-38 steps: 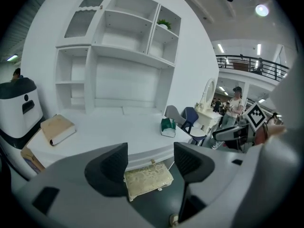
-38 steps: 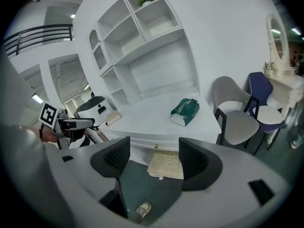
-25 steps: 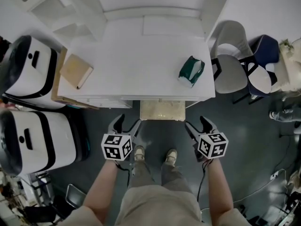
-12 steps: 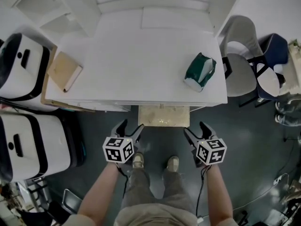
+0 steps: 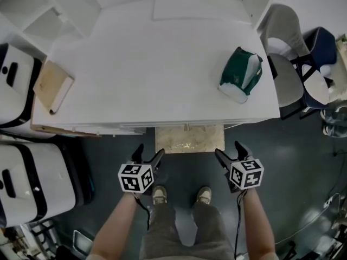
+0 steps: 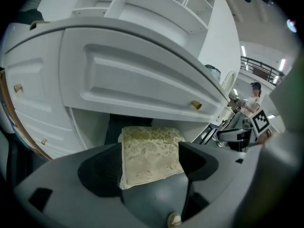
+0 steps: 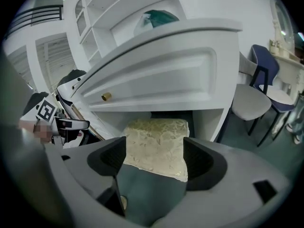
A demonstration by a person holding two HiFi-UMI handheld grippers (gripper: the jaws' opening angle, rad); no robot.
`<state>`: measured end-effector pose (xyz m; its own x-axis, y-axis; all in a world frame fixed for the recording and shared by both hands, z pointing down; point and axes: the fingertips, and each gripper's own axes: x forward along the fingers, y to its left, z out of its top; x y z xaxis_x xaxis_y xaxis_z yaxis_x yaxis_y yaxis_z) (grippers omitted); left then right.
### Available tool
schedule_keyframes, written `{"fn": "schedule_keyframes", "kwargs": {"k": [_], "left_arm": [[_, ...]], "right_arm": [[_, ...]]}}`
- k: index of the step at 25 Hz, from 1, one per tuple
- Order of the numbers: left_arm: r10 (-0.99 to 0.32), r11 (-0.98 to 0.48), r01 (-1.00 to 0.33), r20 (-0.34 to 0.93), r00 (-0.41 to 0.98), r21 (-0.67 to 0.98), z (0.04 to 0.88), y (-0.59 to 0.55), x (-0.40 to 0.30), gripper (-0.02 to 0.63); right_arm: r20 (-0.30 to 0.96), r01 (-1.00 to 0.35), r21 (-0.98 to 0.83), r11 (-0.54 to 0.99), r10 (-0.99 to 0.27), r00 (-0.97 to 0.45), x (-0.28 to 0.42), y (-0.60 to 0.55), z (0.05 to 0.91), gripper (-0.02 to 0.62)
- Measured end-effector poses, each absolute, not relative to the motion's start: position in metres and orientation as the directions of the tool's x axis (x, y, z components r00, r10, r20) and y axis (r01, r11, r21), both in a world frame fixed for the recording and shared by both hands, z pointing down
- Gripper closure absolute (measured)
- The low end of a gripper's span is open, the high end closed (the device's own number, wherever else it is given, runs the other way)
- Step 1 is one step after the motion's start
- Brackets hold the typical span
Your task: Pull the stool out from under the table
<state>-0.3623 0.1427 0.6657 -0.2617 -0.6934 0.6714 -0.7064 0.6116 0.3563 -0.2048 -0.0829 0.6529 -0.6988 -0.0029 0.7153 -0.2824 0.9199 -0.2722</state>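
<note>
Home-style bedroom/study mock-up set inside a bigger hall: white panelled desk (image 5: 152,64) with brass drawer knobs (image 6: 196,105), white open shelving (image 6: 156,1), brocade-cushioned stool (image 5: 188,140) and padded chairs (image 5: 287,75), yet a dark bare floor (image 5: 293,156) and a mezzanine railing (image 6: 260,66) behind.

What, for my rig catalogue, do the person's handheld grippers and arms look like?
The dark grey left gripper and matching right gripper each have two curved jaws and a white cube with black square markers. A thin black cable trails from the right one. The forearms are bare; no sleeves show.
</note>
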Motion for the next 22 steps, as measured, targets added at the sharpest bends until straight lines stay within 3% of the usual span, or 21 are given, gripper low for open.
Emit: {"fn": "schedule_keyframes", "kwargs": {"k": [10,22], "left_arm": [[-0.698,0.576,-0.737,0.682,-0.218,0.354,0.76,0.114,-0.38,0.241],[-0.68,0.642,-0.624,0.707,-0.194,0.446,0.841,0.102,-0.404,0.175]], "right_arm": [[0.723,-0.288,-0.249,0.925,-0.021,-0.691,-0.228,-0.103,0.738,0.209],[0.702,-0.347,-0.327,0.879,-0.02,-0.712,-0.237,-0.126,0.812,0.149]]}}
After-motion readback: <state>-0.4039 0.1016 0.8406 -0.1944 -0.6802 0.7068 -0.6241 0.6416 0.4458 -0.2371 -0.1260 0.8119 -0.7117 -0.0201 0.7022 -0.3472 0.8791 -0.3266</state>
